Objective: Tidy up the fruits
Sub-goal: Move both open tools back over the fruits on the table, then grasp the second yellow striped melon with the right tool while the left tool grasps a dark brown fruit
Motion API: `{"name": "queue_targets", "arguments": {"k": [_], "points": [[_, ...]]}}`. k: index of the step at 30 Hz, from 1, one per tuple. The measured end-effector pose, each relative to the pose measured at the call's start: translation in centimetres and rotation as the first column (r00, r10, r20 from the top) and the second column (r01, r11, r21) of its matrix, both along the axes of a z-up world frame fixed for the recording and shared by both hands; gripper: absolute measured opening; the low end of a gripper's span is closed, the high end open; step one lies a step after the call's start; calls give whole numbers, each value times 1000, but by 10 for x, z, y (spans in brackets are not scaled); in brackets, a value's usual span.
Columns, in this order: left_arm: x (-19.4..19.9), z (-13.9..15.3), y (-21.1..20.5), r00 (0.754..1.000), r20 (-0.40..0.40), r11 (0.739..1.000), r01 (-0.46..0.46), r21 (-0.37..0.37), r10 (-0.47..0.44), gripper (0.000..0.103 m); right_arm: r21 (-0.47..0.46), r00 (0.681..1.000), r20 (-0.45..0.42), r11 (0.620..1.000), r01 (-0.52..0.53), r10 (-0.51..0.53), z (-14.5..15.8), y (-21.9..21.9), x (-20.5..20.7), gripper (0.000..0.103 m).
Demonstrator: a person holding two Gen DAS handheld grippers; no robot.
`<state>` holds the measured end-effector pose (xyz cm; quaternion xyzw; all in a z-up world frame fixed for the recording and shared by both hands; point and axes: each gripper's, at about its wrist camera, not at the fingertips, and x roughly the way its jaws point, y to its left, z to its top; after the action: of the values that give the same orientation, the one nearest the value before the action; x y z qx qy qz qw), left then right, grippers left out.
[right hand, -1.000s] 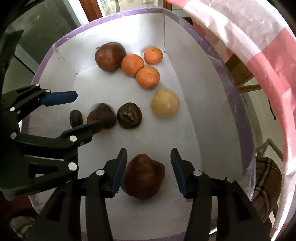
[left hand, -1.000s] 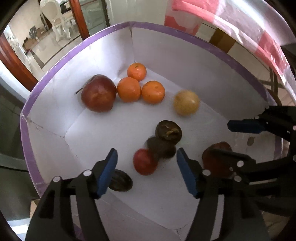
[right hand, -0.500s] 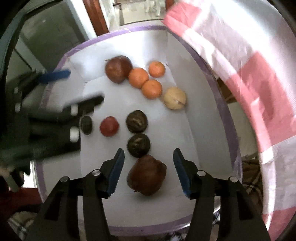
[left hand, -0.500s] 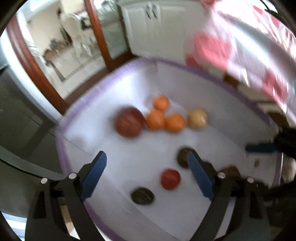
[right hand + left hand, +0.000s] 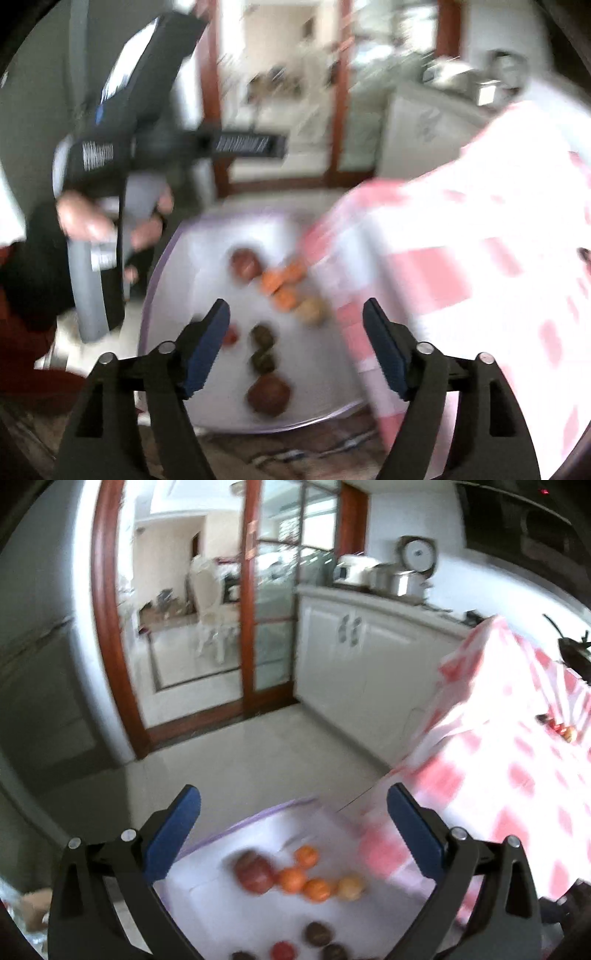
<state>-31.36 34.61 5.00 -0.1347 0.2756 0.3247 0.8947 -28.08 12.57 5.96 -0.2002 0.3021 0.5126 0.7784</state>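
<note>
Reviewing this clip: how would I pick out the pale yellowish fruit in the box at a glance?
Find the white box with the purple rim beside the pink checked tablecloth. Along its far side runs a row: a big red apple, then three oranges. The pale yellowish fruit ends that row nearest the cloth, the only light tan one.

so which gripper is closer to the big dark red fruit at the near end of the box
Right. The right gripper hangs open just above the dark red fruit; the left gripper is raised beside the box, farther off.
</note>
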Motion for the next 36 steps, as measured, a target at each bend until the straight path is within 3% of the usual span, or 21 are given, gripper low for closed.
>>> {"name": "queue_targets", "arguments": {"k": [2,6,9,12,14,17,20,24,30,33,36], "points": [[29,23,-21,997,40,998,67,-12,-67,101,93,992,13,988,122,-123,23,-33,25,75],[93,41,-66,979,89,981,186,-52,-181,101,211,936,-11,914,347,-352,45,-97,71,83],[160,37,-109,959,74,955,280,-100,-274,101,216,845,-68,819,531,-530,48,-152,116,83],[223,18,-150,936,44,922,353,-162,-350,101,202,755,-148,728,656,-639,41,-195,152,85],[265,5,-176,918,25,896,393,-205,-397,101,189,668,-195,641,744,-718,34,-230,179,85],[318,-6,-207,908,33,877,413,-248,-418,101,161,573,-234,550,820,-785,20,-270,210,85],[365,-16,-230,909,43,871,409,-272,-414,101,142,506,-271,486,863,-819,9,-297,231,86],[400,-20,-243,918,70,865,391,-314,-389,101,125,458,-293,441,889,-840,-3,-315,257,87],[441,-20,-254,920,144,848,391,-357,-363,101,92,434,-290,427,900,-853,-17,-319,289,87],[448,-22,-254,896,202,813,443,-377,-395,101,83,425,-276,419,904,-862,-22,-317,307,87],[448,-20,-251,881,208,807,473,-354,-425,101,82,409,-278,403,911,-869,-25,-317,325,87]]}}
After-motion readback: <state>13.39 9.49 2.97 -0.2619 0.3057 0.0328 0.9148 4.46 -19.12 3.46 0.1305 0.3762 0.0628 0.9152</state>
